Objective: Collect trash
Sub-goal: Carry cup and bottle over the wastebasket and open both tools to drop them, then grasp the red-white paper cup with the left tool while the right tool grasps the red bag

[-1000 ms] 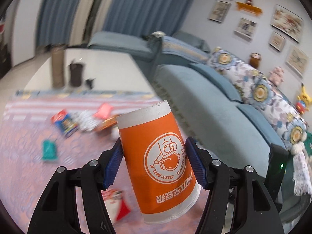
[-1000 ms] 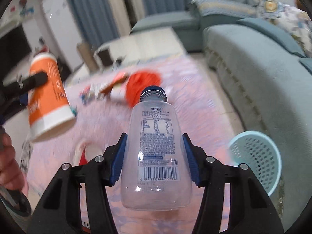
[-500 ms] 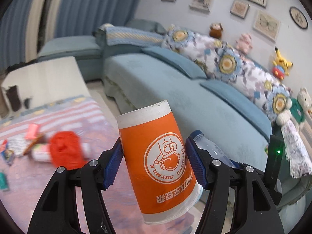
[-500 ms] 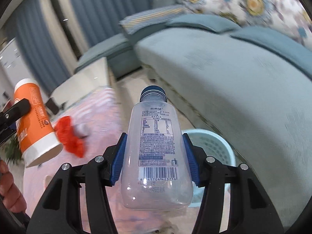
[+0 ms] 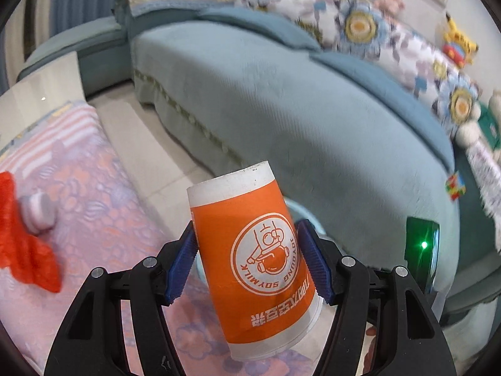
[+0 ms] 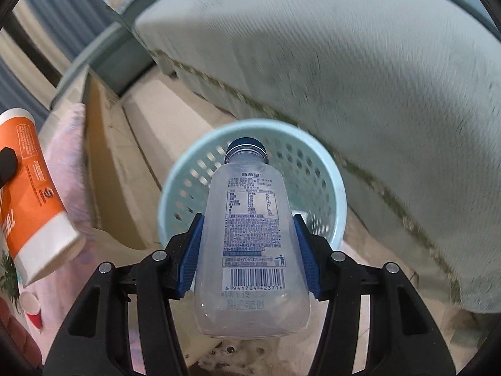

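My left gripper point(image 5: 249, 258) is shut on an orange paper cup point(image 5: 255, 257) with a white soy-milk logo, held upside down above the floor by the sofa. The cup also shows at the left edge of the right wrist view point(image 6: 28, 194). My right gripper point(image 6: 249, 250) is shut on an empty clear plastic bottle point(image 6: 250, 238) with a blue cap, held directly over the light blue perforated waste basket point(image 6: 184, 185) on the floor. In the left wrist view only a sliver of the basket rim point(image 5: 297, 208) shows behind the cup.
A blue-grey sofa point(image 5: 297, 94) point(image 6: 360, 78) runs close behind the basket. A pink patterned rug point(image 5: 78, 203) holds a red crumpled bag point(image 5: 22, 241) and a small round container point(image 5: 39, 211). A red cup point(image 6: 33, 313) lies at the lower left.
Both grippers swung right and down toward the sofa. The basket now sits centred under the bottle, and the rug's litter has slid to the left edge.
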The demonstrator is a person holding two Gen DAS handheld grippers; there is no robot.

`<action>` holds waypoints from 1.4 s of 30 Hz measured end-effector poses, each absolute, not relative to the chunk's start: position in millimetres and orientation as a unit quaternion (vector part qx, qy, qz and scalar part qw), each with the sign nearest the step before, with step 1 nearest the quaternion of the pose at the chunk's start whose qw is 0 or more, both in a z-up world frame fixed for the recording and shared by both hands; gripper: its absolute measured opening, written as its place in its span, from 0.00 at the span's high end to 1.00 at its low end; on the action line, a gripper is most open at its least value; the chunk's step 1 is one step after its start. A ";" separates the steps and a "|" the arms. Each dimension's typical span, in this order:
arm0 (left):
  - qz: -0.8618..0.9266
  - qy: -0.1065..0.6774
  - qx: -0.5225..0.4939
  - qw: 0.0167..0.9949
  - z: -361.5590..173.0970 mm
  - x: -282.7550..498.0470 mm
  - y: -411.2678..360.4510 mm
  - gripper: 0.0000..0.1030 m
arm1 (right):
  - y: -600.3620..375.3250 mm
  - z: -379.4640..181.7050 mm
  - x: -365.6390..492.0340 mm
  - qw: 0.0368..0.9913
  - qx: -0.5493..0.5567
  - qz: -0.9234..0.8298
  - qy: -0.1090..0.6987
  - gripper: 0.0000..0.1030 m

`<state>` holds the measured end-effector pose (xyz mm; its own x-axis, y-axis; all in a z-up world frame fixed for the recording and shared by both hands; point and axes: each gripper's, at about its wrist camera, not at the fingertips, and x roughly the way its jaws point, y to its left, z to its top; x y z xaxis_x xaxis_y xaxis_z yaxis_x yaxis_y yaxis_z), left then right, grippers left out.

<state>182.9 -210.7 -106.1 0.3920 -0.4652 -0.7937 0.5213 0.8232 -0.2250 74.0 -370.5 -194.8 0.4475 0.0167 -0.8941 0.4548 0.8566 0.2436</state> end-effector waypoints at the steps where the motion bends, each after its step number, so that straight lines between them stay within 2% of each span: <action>1: -0.293 0.476 0.043 0.828 -113.9 184.6 -216.7 0.39 | -370.5 -199.8 74.8 0.814 0.233 -0.136 0.514 0.49; 10: -0.302 0.518 0.046 0.799 -146.0 188.1 -219.4 0.36 | -372.9 -215.5 68.6 0.804 0.254 -0.132 0.521 0.48; 22: -0.289 0.498 0.019 0.817 -115.5 174.8 -179.8 0.33 | -339.0 -161.0 63.3 0.847 0.206 -0.091 0.482 0.48; 31: -0.224 0.448 -0.037 0.865 -58.4 139.9 -76.8 0.33 | -269.7 -88.5 55.0 0.899 0.154 0.003 0.411 0.49; 34: -0.191 0.430 -0.048 0.881 -44.0 124.3 -38.5 0.30 | -239.9 -72.2 53.2 0.906 0.134 0.035 0.399 0.49; 42: -0.065 0.438 -0.071 0.894 -44.9 86.9 78.7 0.30 | -173.3 -67.4 60.7 0.899 0.111 0.090 0.414 0.49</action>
<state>86.9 78.7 -44.9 0.6082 -0.1772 -0.7737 0.0536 0.9817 -0.1828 60.7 -173.3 -67.4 0.6419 0.2530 -0.7239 -0.0694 0.9593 0.2737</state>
